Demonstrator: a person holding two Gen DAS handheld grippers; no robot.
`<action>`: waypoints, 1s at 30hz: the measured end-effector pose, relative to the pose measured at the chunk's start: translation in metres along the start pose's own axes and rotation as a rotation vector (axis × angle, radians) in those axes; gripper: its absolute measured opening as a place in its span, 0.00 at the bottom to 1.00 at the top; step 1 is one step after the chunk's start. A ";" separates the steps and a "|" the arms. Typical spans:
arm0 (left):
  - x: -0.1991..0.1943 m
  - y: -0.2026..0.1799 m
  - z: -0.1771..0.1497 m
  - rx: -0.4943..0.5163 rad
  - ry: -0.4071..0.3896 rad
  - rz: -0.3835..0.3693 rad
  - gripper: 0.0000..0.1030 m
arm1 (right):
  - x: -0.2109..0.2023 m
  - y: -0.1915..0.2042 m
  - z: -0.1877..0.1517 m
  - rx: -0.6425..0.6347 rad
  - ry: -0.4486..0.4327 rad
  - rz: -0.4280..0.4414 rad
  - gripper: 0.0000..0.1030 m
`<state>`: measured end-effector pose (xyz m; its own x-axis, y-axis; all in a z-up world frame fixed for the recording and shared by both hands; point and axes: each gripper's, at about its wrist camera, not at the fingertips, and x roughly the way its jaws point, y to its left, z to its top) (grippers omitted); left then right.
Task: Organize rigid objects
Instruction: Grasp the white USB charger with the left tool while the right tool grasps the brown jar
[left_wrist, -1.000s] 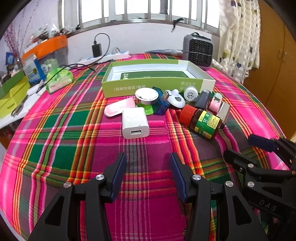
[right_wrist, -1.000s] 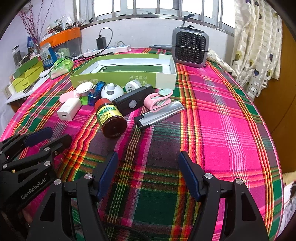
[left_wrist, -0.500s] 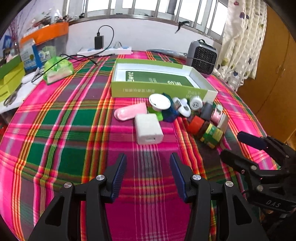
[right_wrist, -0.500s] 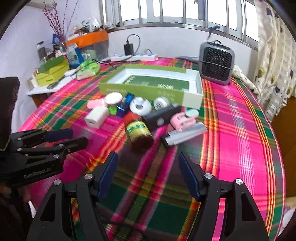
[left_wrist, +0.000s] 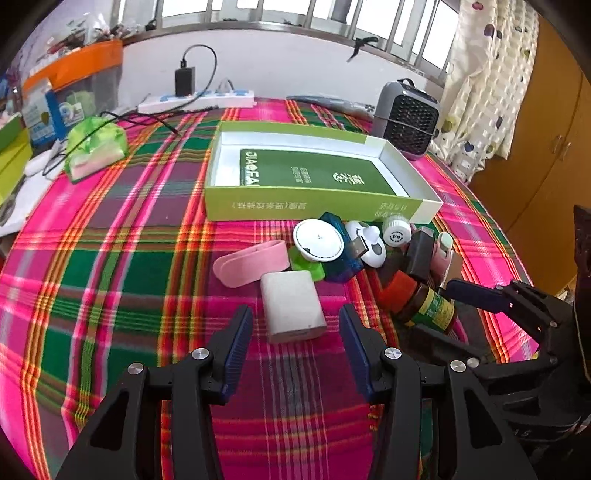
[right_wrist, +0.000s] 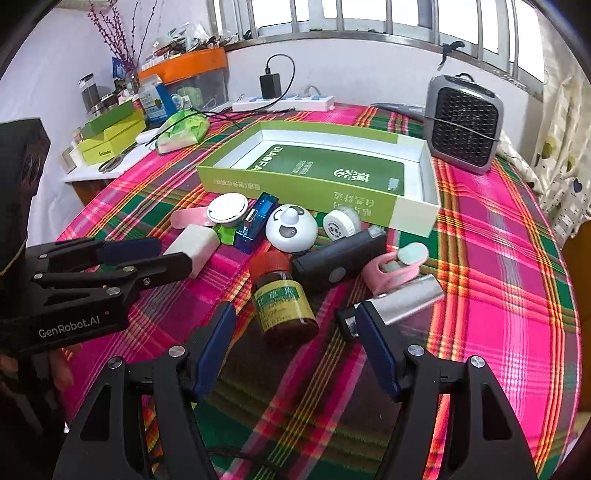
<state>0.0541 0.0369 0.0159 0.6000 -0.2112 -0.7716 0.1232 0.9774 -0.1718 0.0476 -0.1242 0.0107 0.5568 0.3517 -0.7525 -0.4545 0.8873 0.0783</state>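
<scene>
A heap of small items lies on the plaid cloth in front of an open green box (left_wrist: 317, 177) (right_wrist: 317, 173). My left gripper (left_wrist: 295, 334) is open, its fingertips on either side of the near end of a white charger block (left_wrist: 291, 304) (right_wrist: 194, 245). My right gripper (right_wrist: 295, 328) is open just short of a brown bottle (right_wrist: 282, 299) (left_wrist: 421, 304) with a red cap that lies on its side. Around them lie a pink case (left_wrist: 253, 262), a white round disc (left_wrist: 318, 240), a blue USB piece (right_wrist: 256, 221), a black bar (right_wrist: 332, 262) and a silver bar (right_wrist: 402, 301).
A grey fan heater (right_wrist: 463, 122) stands behind the box at the right. A power strip (left_wrist: 195, 103) with a plugged charger and cable lies at the back. A green pouch (left_wrist: 96, 147) and boxes (right_wrist: 110, 134) sit on the left. A wooden cabinet is at the right.
Both grippers have moved forward toward the heap: the left one has come up around the white charger block and the right one has closed in on the brown bottle. Both stay open.
</scene>
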 end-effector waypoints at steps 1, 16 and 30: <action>0.002 0.000 0.000 -0.001 0.007 0.001 0.46 | 0.003 0.000 0.002 -0.006 0.008 0.003 0.66; 0.017 0.005 0.010 0.003 0.027 0.032 0.46 | 0.019 0.004 0.011 -0.061 0.033 0.010 0.57; 0.016 0.006 0.009 -0.005 0.020 0.013 0.32 | 0.019 0.003 0.010 -0.057 0.036 0.023 0.35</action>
<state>0.0713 0.0396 0.0076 0.5858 -0.1984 -0.7858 0.1111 0.9801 -0.1646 0.0640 -0.1123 0.0037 0.5207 0.3600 -0.7741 -0.5068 0.8601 0.0591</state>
